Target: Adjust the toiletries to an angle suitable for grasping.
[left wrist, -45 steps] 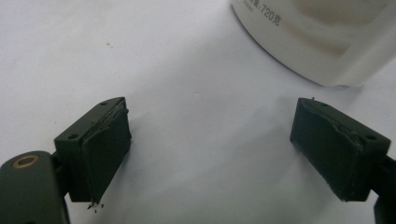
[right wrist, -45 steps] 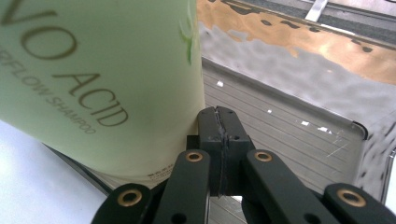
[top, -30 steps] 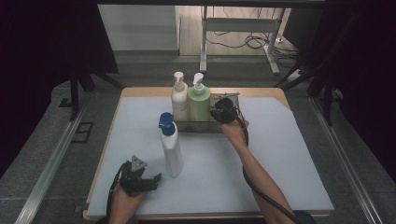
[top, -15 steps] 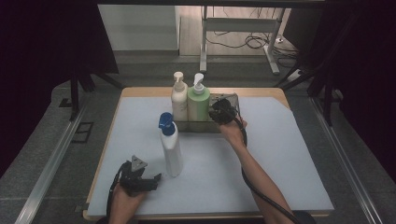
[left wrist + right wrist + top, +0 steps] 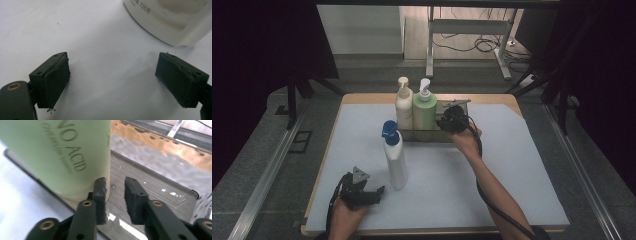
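A metal tray (image 5: 428, 135) at the back centre of the table holds a cream pump bottle (image 5: 403, 107) and a green pump bottle (image 5: 424, 112). A white bottle with a blue cap (image 5: 395, 160) stands on the white mat in front of it. My right gripper (image 5: 448, 121) is at the tray just right of the green bottle (image 5: 57, 157). In the right gripper view its jaws (image 5: 116, 185) stand a narrow gap apart over the tray floor (image 5: 155, 182), holding nothing. My left gripper (image 5: 374, 192) rests low beside the white bottle (image 5: 170, 20), and its jaws (image 5: 112, 80) are wide open.
The white mat (image 5: 512, 165) covers a wooden table. A metal desk frame (image 5: 472, 25) and cables lie on the floor beyond it. Dark curtains hang on both sides. Rails run along the floor left and right of the table.
The right hand has drawn back slightly toward the person at the tray. The left gripper and the bottles have not moved.
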### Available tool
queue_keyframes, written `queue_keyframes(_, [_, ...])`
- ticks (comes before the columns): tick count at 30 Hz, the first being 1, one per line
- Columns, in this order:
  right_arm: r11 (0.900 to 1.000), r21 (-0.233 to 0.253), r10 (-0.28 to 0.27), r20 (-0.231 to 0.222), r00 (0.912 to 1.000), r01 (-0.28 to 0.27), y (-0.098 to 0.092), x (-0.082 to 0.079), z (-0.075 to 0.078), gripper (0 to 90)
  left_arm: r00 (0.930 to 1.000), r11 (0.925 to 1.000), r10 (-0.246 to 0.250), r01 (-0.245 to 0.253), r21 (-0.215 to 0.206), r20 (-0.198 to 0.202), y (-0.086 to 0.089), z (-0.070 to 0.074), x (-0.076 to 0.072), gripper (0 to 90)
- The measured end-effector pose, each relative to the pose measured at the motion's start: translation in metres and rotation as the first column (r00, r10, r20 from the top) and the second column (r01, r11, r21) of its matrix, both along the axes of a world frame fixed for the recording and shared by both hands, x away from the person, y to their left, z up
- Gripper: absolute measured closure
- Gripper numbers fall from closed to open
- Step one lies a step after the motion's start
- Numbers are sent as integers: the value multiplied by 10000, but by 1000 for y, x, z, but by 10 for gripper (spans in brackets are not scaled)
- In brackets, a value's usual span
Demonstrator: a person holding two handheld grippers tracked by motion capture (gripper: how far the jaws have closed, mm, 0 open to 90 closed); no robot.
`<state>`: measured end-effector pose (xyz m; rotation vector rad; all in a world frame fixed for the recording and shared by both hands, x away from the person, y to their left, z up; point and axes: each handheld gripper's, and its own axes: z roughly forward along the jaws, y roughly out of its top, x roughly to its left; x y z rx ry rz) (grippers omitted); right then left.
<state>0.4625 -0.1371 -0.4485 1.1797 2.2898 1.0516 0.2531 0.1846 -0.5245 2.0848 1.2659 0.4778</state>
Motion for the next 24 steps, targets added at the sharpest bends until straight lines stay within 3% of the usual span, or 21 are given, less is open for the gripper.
queue_keyframes(9, [9973, 339, 635, 333, 9974, -646, -14, -19, 13, 429, 10000, 10000, -9, 9, 5, -16, 0, 0, 0, 124])
queue_keyframes(18, [9898, 645, 1238, 522, 9909, -1270, -29, -37, 26, 321, 10000, 10000, -1, 1, 2, -8, 0, 0, 0, 123])
queue_keyframes(24, [9883, 517, 1404, 640, 9880, -1438, -42, -54, 32, 177, 10000, 10000, -2, 2, 3, -5, 0, 0, 0, 123])
